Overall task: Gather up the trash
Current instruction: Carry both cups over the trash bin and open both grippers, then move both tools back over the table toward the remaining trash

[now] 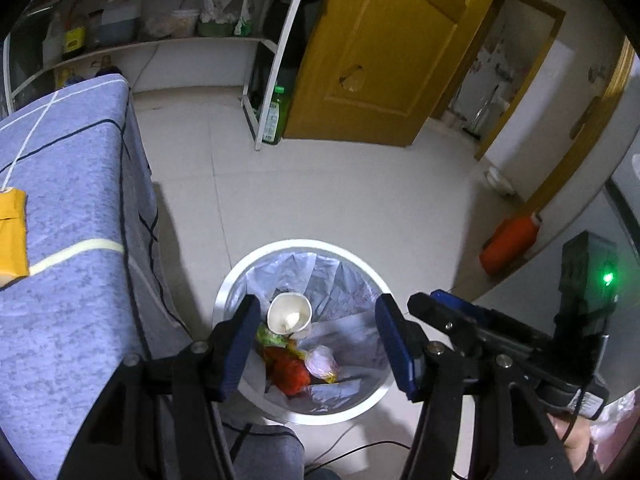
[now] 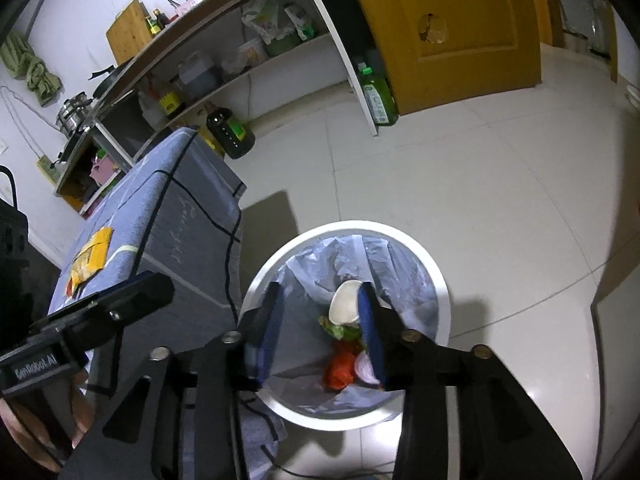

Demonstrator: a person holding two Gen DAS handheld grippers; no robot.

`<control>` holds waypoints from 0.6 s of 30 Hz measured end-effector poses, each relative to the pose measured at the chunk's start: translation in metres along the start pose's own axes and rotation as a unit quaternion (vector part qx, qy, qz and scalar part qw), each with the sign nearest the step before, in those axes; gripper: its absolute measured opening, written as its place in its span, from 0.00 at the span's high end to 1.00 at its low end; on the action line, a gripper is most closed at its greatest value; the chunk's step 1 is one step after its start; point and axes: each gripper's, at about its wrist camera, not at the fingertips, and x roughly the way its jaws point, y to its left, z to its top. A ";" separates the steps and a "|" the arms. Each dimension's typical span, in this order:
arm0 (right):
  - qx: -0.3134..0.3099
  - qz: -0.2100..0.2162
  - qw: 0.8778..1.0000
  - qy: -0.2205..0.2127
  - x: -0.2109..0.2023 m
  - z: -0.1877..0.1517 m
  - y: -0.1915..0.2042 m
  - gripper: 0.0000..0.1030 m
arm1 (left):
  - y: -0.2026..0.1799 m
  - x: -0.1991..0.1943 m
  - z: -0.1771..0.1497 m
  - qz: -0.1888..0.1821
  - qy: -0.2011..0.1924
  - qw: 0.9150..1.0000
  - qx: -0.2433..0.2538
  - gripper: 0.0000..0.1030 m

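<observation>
Yellow foil is what remains to be collected: a flat wrapper (image 2: 90,256) is seen lying on the blue cloth of the table (image 1: 72,184), well apart from both grippers; in the left view only its edge (image 1: 12,236) shows at the frame's border. Beside the table, on the floor, the bin (image 1: 224,292) is lined with a thin plastic bag (image 1: 340,276) and already holds a paper cup (image 1: 289,314), green and red wrappers (image 1: 288,368) and a small pale bag (image 1: 322,362).

The left gripper (image 1: 316,344) is held above the bin with its jaws spread wide and nothing between them; the right gripper (image 2: 320,336) is likewise held over the bin, jaws apart and empty, though the cup is partly hidden behind one finger.

The wrapper is judged to be very light, limp and slick; it will likely crumple under the pads rather than resist them; it lies flat, so little edge is offered for a pinch. A raised or curled corner is probably the best place to be taken hold of, with the cloth kept out of the pinch; the sheet may slide on the fabric if pushed; little closing force should be needed.
</observation>
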 end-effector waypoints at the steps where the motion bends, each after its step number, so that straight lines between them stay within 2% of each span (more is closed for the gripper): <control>1: 0.001 -0.002 1.000 -0.001 -0.002 0.000 0.001 0.57 | 0.000 -0.004 0.000 -0.002 -0.004 1.000 0.002 0.40; 9: -0.018 0.009 0.999 -0.039 -0.044 -0.005 0.025 0.56 | 0.010 -0.047 -0.005 -0.006 -0.040 0.999 0.021 0.40; 18: -0.062 0.037 0.994 -0.078 -0.095 -0.023 0.080 0.56 | 0.031 -0.105 -0.020 -0.006 -0.076 0.997 0.032 0.40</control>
